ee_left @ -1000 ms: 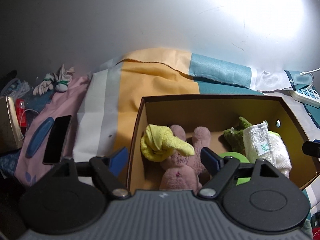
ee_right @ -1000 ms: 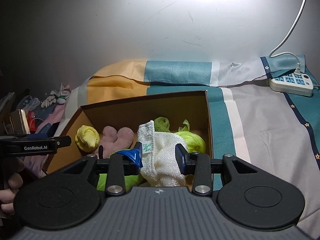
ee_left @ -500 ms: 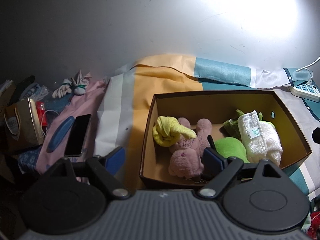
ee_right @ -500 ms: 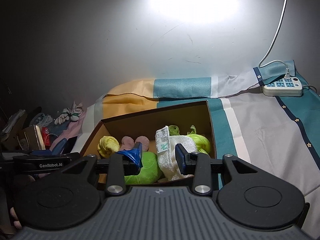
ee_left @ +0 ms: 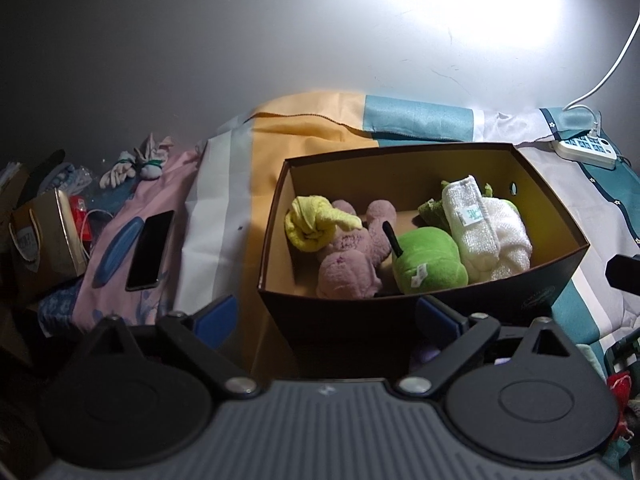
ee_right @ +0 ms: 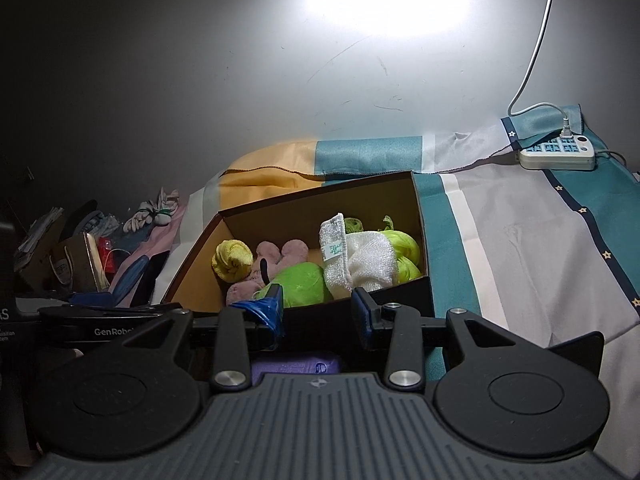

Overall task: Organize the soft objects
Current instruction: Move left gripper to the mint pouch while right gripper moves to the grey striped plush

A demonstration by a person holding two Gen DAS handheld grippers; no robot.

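Note:
A brown cardboard box [ee_left: 440, 151] stands on the striped bedspread. It holds a knotted yellow cloth [ee_left: 310, 224], a pink plush [ee_left: 352, 266], a green plush [ee_left: 428, 266] with a dark stalk, and a rolled white towel [ee_left: 490, 232]. The right wrist view shows the same box [ee_right: 320, 196], yellow cloth [ee_right: 232, 260], green plush [ee_right: 304, 284] and towel [ee_right: 360, 258]. My left gripper [ee_left: 326, 316] hangs before the box's near wall, jaws opening wide, nothing between them. My right gripper [ee_right: 316, 306] is at the box's near edge, jaws opening slightly, also with nothing between them.
A black phone [ee_left: 150, 244] lies on pink cloth left of the box. Further left are a brown paper bag [ee_left: 44, 236] and bundled gloves [ee_left: 132, 162]. A white power strip [ee_right: 558, 152] with its cord sits at the back right by the wall.
Both grippers have drawn back from inside the box to in front of its near wall. The left jaws have spread wider. The items in the box stay where they were.

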